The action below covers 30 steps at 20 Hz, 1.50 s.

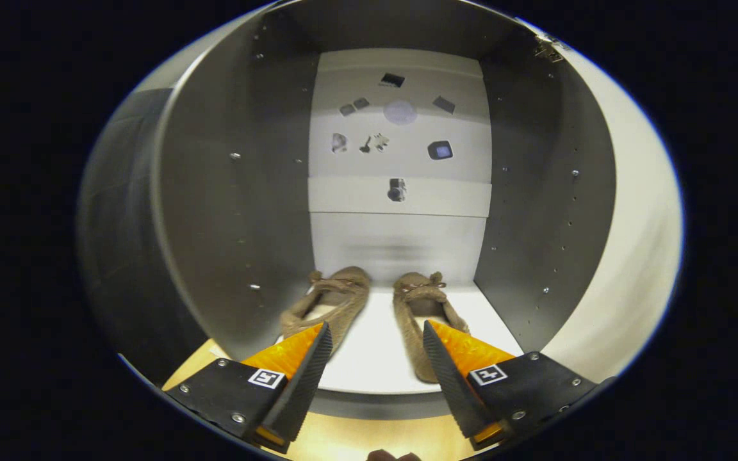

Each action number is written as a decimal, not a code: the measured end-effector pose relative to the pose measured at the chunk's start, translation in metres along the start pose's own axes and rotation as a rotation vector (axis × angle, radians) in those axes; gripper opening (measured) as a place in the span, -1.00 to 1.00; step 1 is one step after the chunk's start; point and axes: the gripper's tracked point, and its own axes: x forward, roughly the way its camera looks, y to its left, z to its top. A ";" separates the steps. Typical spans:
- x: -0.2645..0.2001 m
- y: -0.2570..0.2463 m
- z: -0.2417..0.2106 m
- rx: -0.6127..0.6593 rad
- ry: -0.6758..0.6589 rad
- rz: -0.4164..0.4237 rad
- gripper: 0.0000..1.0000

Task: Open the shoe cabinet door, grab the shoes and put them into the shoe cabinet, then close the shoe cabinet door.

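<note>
Two tan moccasin shoes stand side by side on the white floor of the shoe cabinet [375,358], toes toward its back wall. The left shoe [334,304] lies just beyond my left finger, the right shoe [417,314] just beyond my right finger. My gripper [377,336] is open at the cabinet's front edge, its fingers spread wide with nothing between them. The tips overlap the heels of the shoes in view; I cannot tell whether they touch. The cabinet door [619,224] is swung open on the right side.
Grey side walls [241,211] with small metal pegs close in left and right. The white back wall [401,160] carries several small dark marks. A hinge [548,50] sits at the upper right. A wooden floor [369,438] lies below the cabinet front.
</note>
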 end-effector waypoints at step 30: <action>-0.291 -0.021 -0.007 -0.115 -0.185 0.318 0.86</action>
